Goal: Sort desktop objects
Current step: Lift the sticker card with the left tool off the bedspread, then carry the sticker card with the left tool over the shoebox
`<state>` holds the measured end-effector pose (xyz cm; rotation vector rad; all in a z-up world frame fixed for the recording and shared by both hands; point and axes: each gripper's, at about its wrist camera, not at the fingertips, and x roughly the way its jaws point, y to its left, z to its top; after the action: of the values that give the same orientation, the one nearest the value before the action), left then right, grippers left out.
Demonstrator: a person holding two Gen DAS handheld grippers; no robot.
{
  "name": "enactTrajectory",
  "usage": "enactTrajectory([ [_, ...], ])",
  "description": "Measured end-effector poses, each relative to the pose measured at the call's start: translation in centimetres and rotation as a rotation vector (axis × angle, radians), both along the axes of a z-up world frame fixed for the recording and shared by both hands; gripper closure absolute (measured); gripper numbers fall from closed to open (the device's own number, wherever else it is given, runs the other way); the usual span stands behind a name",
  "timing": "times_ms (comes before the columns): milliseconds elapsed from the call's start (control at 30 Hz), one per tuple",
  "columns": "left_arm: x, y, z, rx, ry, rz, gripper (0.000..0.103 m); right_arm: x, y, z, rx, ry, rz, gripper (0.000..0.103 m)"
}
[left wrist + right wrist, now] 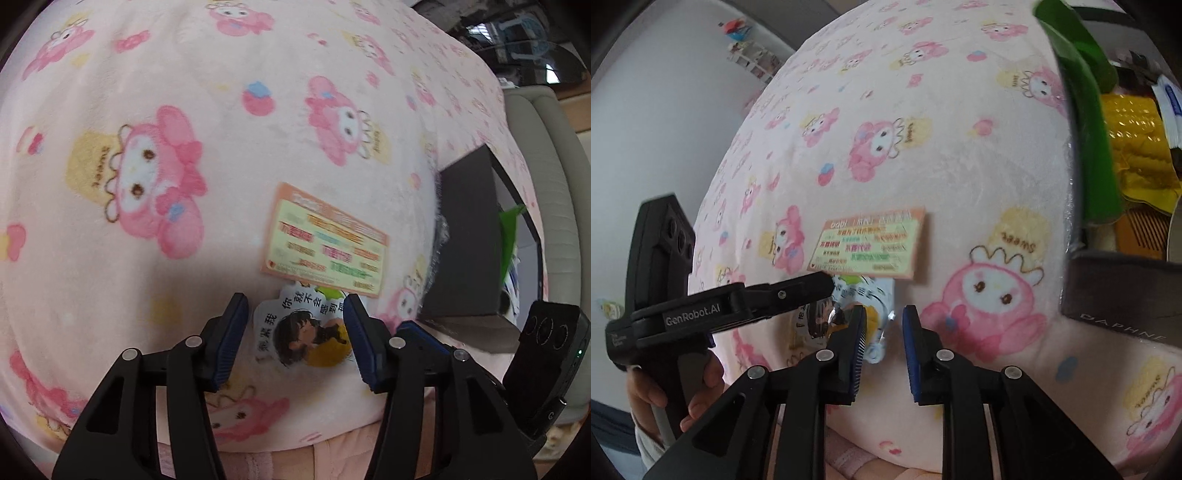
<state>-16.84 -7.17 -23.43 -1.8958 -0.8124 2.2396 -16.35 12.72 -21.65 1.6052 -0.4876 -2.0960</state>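
At the blanket's [221,92] right edge, a dark box [1115,295] holds green [1086,110], yellow [1137,155] and white items. Both the left gripper [295,332] and the right gripper [884,343] stand wide, empty, around a cartoon sticker [306,332].

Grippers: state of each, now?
Left gripper: open, straddling the die-cut cartoon sticker, holding nothing.
Right gripper: open, empty.

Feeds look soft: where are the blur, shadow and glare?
Left wrist: printed card motion-blurred, shadow on the blanket ahead of the jaws, fisheye bulge. Right wrist: card text likewise smeared, glare on the plastic-wrapped sticker.
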Motion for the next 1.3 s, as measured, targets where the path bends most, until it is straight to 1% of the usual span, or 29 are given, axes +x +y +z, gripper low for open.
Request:
enactTrajectory([
  [33,-0.1,-0.2,-0.1,-0.009,-0.004,0.014,0.054,-0.2,0.3,-0.5,0.003,-0.016,-0.016,0.086],
  [133,-0.3,-0.5,-0.1,-0.023,0.002,0.035,0.055,-0.7,0.4,-1.9,-0.002,-0.054,-0.03,0.086],
  [233,-0.3,0.3,-0.4,-0.017,-0.011,0.006,0.055,-0.7,-0.2,-2.0,-0.012,-0.046,-0.014,0.086],
  [333,-0.4,1.0,-0.6,-0.027,-0.019,-0.027,0.055,-0.8,-1.3,-2.5,0.011,-0.055,0.032,0.082],
  [467,-0.1,1.0,-0.3,-0.01,-0.008,-0.03,0.054,-0.1,-1.8,-2.0,0.012,-0.038,0.07,0.08],
  [533,0.1,1.3,0.2,0.009,0.009,-0.039,0.054,0.2,-1.5,-1.1,-0.008,-0.012,0.068,0.08],
  [633,0.3,2.5,2.7,0.045,0.079,-0.076,0.055,0.6,-0.7,0.6,-0.025,0.037,0.051,0.08],
  [800,0.5,4.6,6.8,0.107,0.196,-0.138,0.055,1.3,1.8,5.1,-0.034,0.153,0.012,0.08],
  [900,0.5,6.1,9.3,0.138,0.263,-0.178,0.054,1.6,4.7,7.9,-0.087,0.212,-0.029,0.08],
  [1033,-0.9,10.6,13.1,0.129,0.322,-0.264,0.054,2.1,8.3,12.2,-0.091,0.301,-0.086,0.08],
  [1100,-1.9,13.7,14.2,0.138,0.34,-0.318,0.054,2.6,10.4,14.3,-0.078,0.365,-0.118,0.08],
  [1167,-3.0,16.8,14.8,0.148,0.349,-0.365,0.053,2.7,12.2,15.3,-0.058,0.397,-0.167,0.08],
  [1233,-4.1,19.7,14.6,0.159,0.333,-0.393,0.053,2.3,14.5,15.4,-0.032,0.401,-0.221,0.08],
  [1300,-5.4,22.5,13.9,0.168,0.302,-0.421,0.053,1.6,17.0,15.0,0.0,0.375,-0.284,0.08],
])
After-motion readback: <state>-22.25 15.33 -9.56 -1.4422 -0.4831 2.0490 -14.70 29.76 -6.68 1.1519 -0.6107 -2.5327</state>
